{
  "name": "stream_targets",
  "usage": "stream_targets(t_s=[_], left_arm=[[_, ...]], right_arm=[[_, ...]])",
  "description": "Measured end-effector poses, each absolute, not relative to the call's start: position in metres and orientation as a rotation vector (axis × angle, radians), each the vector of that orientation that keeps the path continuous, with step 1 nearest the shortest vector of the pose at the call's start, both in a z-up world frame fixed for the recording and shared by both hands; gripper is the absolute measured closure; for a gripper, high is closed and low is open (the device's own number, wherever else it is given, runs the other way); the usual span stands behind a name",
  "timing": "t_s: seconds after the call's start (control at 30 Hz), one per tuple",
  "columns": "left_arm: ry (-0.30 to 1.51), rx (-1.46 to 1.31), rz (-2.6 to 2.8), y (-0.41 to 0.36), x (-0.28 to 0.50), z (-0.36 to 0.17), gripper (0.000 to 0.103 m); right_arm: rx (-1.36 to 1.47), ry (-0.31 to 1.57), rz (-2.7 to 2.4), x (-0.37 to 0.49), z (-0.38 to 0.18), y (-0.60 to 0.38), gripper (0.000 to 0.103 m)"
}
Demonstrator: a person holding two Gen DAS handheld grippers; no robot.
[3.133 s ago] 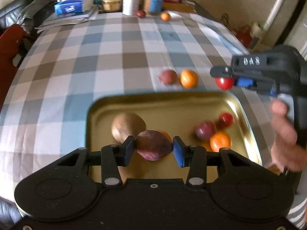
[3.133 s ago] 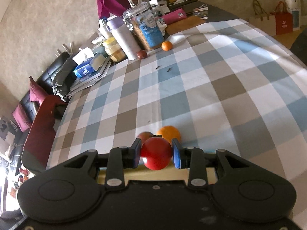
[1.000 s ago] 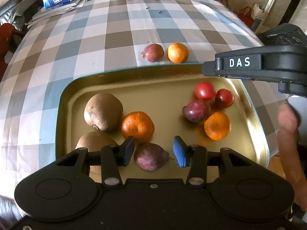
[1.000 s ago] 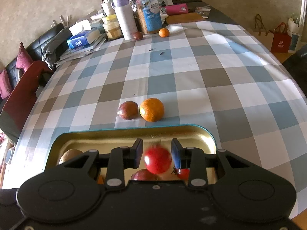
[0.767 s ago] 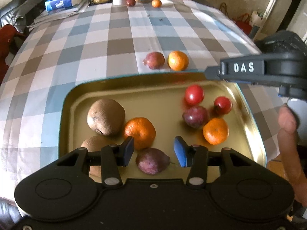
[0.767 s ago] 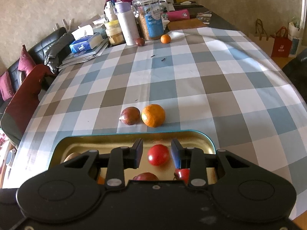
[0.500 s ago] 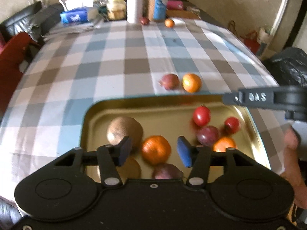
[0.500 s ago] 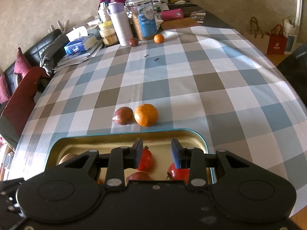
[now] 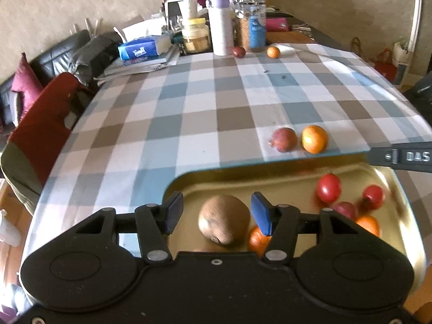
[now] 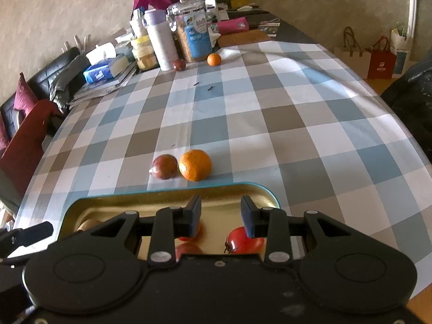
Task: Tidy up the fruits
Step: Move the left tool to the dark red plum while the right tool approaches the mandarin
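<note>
The left gripper (image 9: pixel 216 213) hung over the tray (image 9: pixel 302 181), jaws just widened and empty, a kiwi (image 9: pixel 223 223) below them. The right gripper (image 10: pixel 220 217) stood open too (nothing between its pads). At twelve o'clock beyond the rim lay a plum (image 10: pixel 164 166) and orange (image 10: pixel 195 165).

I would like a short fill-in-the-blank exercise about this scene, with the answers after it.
1. The two fruits nearest the tray on the cloth are a plum and an ____.
2. Both grippers, left and right, hold ____.
3. The brown kiwi lies in the ____.

Answers: orange; nothing; tray
</note>
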State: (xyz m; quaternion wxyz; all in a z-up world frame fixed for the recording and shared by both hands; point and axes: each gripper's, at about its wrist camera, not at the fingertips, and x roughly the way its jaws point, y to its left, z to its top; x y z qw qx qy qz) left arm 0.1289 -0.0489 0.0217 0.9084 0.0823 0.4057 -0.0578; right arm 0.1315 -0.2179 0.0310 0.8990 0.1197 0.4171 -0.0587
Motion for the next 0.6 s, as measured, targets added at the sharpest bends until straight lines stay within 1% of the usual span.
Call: stream_targets(t_s=[0.23,0.6], left_arm=[[0.838,0.164,-0.121,-0.051,0.145,0.018,0.042],[0.801,0.226,-0.181,-0.071,0.163,0.014,0.042]], right_arm=[[0.290,0.841,-0.131,0.133,0.032,-0.224,0.067],[0.318,0.824,-0.132,0.141,0.031,-0.227,0.067]])
